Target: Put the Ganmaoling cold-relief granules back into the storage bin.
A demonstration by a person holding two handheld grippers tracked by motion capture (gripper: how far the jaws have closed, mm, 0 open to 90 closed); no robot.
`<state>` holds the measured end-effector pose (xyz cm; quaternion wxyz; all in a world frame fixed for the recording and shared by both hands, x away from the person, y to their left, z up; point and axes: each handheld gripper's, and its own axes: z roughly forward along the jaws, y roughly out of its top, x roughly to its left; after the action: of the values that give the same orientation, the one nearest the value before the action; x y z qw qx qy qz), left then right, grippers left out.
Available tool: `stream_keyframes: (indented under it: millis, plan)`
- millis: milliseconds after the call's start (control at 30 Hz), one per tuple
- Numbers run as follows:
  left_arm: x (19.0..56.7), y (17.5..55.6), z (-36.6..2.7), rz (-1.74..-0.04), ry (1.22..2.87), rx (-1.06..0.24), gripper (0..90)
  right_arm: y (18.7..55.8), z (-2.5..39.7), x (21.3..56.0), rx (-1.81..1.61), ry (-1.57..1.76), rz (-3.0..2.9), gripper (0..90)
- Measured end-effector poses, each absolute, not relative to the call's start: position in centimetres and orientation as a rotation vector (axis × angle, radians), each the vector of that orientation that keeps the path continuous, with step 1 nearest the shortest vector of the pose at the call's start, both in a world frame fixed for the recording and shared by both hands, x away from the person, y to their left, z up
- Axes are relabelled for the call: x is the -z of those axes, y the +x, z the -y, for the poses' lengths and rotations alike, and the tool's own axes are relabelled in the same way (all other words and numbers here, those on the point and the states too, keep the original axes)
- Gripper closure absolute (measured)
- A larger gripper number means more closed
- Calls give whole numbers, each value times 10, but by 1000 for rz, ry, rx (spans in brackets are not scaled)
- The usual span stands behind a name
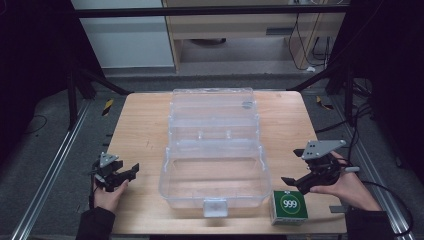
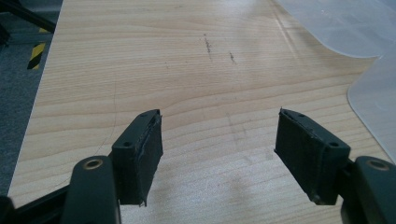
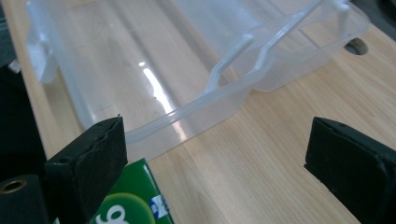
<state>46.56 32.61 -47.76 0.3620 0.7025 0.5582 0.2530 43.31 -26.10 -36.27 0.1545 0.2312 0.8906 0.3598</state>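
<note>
Scene: a clear plastic hinged storage box (image 1: 214,172) lies open in the middle of the light wooden table (image 1: 140,125), its lid (image 1: 214,107) folded back toward the far side
Box tub: the near half is bare inside, with its white latch tab (image 1: 215,206) facing the near edge
Carton: a small green cardboard box printed 999 in a white ring (image 1: 289,206) stands on the table at the near right, just beside the tub's right near corner and outside it
Right gripper: the right gripper (image 1: 291,182) hovers just beyond and to the right of the carton with its jaws spread wide and nothing between them; in the right gripper view the carton's green top (image 3: 133,200) sits low beside one black pad (image 3: 93,163)
Left gripper: the left gripper (image 1: 131,171) hangs over bare wood near the table's left edge, well apart from the tub, jaws parted and empty; the left gripper view has the tub's clear rim (image 2: 373,93) at far right
Step in hand: judged an approach, the right gripper lining up on the carton, grasp not yet made
Next move: it likely calls for lowering the right gripper so the pads straddle the carton's sides, closing squarely, then lifting it left over the tub wall
Care: the carton stands close to the table's near edge, so a skewed pinch could nudge it off
</note>
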Motion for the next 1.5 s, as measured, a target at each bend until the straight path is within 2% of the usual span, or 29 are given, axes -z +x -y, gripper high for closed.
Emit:
stream_keyframes:
  millis: [833, 1500]
  plan:
    - [479, 466, -325, -1432, 1827, -652, 306, 414, 245, 374, -822, 371, -2807, 20]
    - [480, 466, -323, -1430, 1842, -654, 304, 408, 242, 402, -749, 250, -2926, 11]
